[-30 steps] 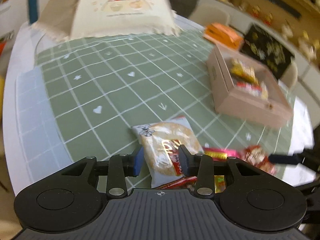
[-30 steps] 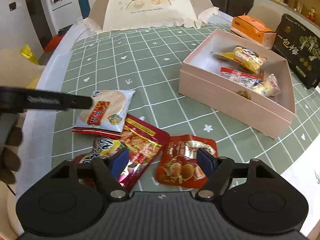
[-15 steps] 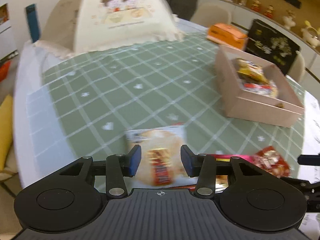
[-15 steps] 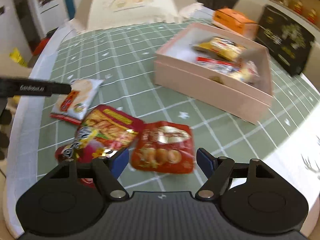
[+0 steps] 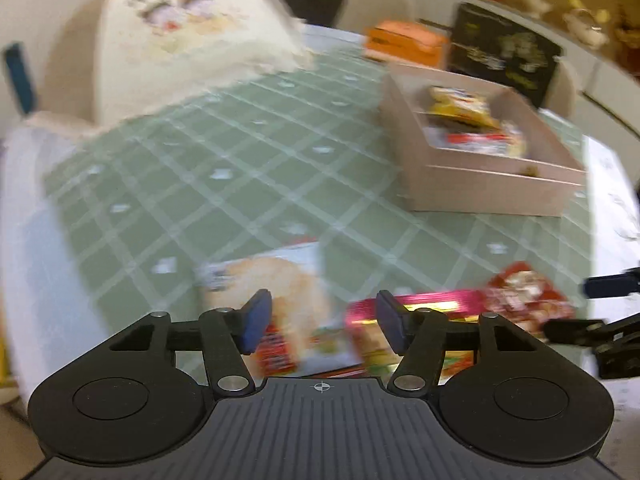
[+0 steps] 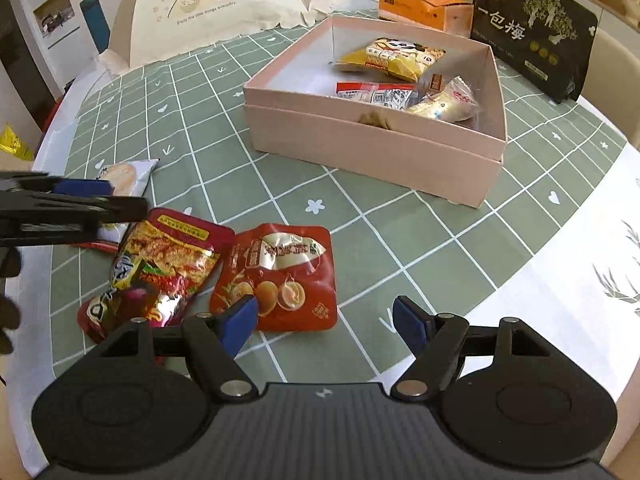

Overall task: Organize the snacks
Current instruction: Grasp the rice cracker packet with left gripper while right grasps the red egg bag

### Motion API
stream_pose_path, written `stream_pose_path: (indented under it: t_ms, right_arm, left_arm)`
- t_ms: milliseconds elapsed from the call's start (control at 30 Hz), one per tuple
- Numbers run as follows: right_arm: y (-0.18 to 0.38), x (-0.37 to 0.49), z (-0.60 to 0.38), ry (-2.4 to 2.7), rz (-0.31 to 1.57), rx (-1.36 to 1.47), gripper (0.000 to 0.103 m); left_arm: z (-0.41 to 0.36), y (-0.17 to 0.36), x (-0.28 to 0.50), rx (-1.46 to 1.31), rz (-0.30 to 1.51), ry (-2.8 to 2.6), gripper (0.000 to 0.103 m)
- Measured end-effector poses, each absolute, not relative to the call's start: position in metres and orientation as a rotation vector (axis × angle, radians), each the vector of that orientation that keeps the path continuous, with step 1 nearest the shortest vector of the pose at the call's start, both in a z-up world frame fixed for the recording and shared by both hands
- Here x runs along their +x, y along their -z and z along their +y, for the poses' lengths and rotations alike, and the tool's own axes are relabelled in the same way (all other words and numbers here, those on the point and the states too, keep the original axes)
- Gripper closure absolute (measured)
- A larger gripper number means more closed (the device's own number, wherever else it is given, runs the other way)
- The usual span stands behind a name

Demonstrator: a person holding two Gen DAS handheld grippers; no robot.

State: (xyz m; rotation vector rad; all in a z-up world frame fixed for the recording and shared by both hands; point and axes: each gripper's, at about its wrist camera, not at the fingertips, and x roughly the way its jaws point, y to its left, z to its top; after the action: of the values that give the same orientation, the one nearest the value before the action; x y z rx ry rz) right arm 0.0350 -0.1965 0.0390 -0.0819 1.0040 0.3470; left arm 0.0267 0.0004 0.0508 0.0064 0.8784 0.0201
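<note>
A pink open box (image 6: 372,148) holds several snack packets; it also shows in the left wrist view (image 5: 488,188). Loose on the green checked cloth lie a white rice-cracker packet (image 6: 124,176) (image 5: 288,292), a dark red foil packet (image 6: 160,268) (image 5: 384,320) and a red packet with round sweets (image 6: 280,276) (image 5: 524,296). My left gripper (image 5: 320,322) is open and empty, above the rice-cracker and foil packets; it shows from the side in the right wrist view (image 6: 72,208). My right gripper (image 6: 324,322) is open and empty, at the near edge of the red packet.
A cream food cover (image 6: 216,12) stands at the back. An orange box (image 6: 420,4) and a black bag (image 6: 532,32) stand behind the pink box. The table's white edge (image 6: 580,272) curves along the right.
My left gripper has opened wider and swung right, now blurred with motion. My right gripper has shifted right, so the red packet lies more to its left.
</note>
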Motion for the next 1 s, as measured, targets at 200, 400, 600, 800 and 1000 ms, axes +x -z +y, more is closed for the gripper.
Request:
stream_pose_path:
  t_ms: [200, 400, 600, 800, 1000]
  right_arm:
    - [-0.027, 0.040, -0.197, -0.391, 1.032, -0.009, 0.027]
    - [-0.026, 0.035, -0.196, -0.405, 1.011, -0.018, 0.025]
    - [-0.025, 0.029, -0.189, -0.419, 0.993, -0.085, 0.023]
    - [-0.031, 0.033, -0.177, -0.451, 0.960, -0.086, 0.023]
    - [-0.024, 0.043, -0.162, -0.417, 0.959, -0.182, 0.021]
  left_arm:
    - [0.005, -0.041, 0.040, -0.017, 0.929, -0.071, 0.031]
    - [-0.014, -0.038, 0.045, 0.043, 0.926, -0.012, 0.014]
    - [0.009, -0.036, 0.055, -0.008, 0.948, -0.086, 0.022]
    - [0.015, -0.027, 0.067, -0.062, 0.971, -0.076, 0.018]
    - [0.019, -0.030, 0.041, -0.079, 0.961, -0.045, 0.024]
